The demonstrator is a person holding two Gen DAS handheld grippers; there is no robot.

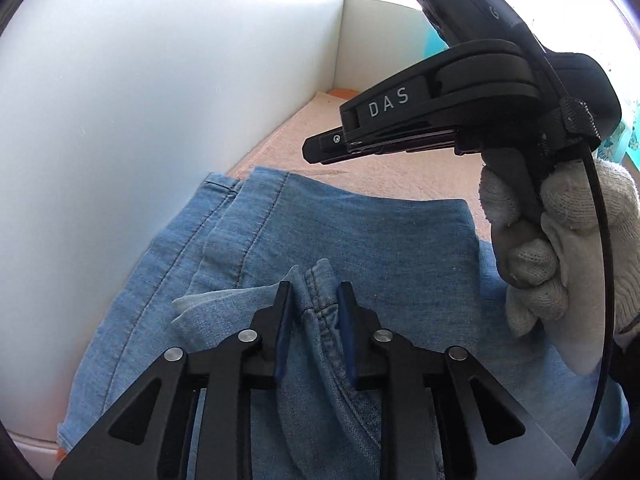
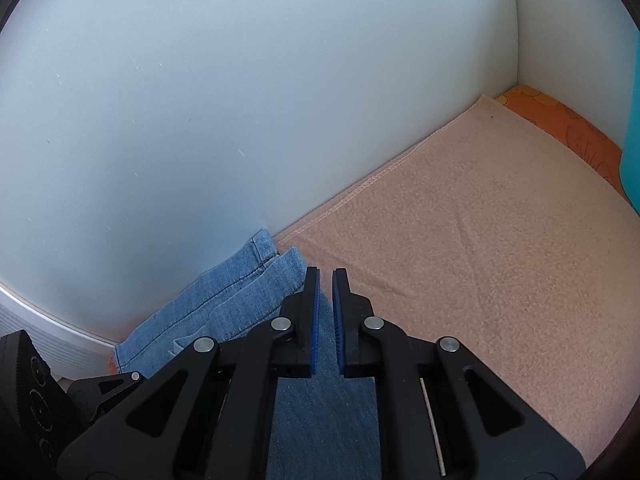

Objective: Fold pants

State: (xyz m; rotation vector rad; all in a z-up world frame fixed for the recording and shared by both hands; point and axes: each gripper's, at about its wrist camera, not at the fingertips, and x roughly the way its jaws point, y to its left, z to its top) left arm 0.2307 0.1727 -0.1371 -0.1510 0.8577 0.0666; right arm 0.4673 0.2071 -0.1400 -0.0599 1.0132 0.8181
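Denim pants (image 1: 360, 240), one pair (folded); two grippers: left gripper (image 1: 314, 292), right gripper (image 2: 325, 276)

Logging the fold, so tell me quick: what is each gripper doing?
Left gripper: closed on a bunched seam of the jeans.
Right gripper: shut, holding nothing.

Pants (image 1: 360, 240): lower part cut off by bottom edge of left wrist view; middle hidden behind left gripper (image 1: 314, 292) linkage.

Right wrist view: pants mostly covered by right gripper (image 2: 325, 276) body; only hems at centre left and strip between arms visible. Whether cloth is caught between pads, cannot tell.

Gloved hand (image 1: 560, 248): cut off at right edge.

Teal object (image 2: 632, 128): only sliver at right edge, kind unclear.

Orange patterned cloth (image 2: 568, 128): mostly under pink towel (image 2: 480, 220).
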